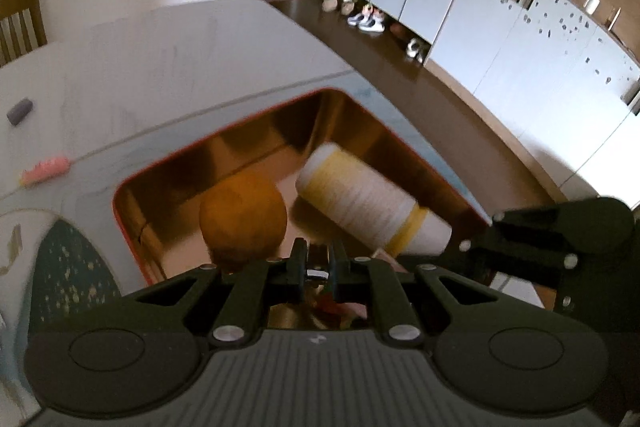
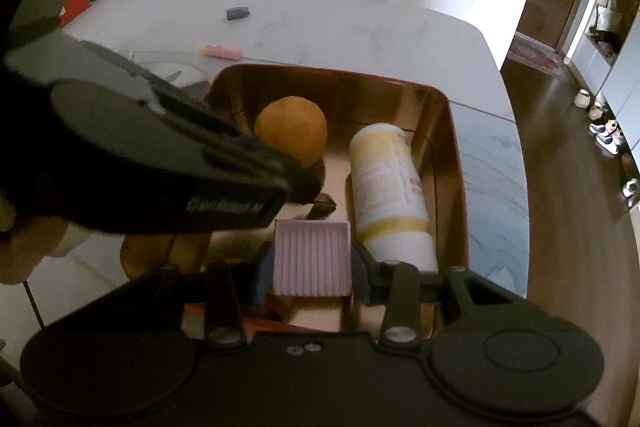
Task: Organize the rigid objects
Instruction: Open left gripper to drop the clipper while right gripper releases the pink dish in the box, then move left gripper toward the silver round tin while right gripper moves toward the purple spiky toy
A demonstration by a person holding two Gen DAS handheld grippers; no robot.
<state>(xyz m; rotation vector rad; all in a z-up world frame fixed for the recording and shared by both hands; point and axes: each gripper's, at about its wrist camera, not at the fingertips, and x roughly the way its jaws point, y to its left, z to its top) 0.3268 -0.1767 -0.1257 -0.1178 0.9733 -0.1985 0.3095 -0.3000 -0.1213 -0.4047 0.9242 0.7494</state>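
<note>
Currently the right tongs (image 2: 312, 263) clench a pink ribbed box (image 2: 312, 259) over the near edge of the gold tin (image 2: 456, 155) on the desk (image 2: 360, 23). Orange ball (image 2: 291, 131) and white bottle (image 2: 390, 187) already lie inside. Left tongs (image 1: 319, 267) pinched nearly closed, contents unclear. Step: depositing; next likely lowering the box into the near gap, then releasing.

I see the tin (image 2: 456, 163) crowded: orange ball (image 2: 292, 131) left, bottle (image 2: 390, 187) right. Only the narrow floor strip between them lies free. The left gripper (image 2: 320, 205) hangs over its near end.
</note>
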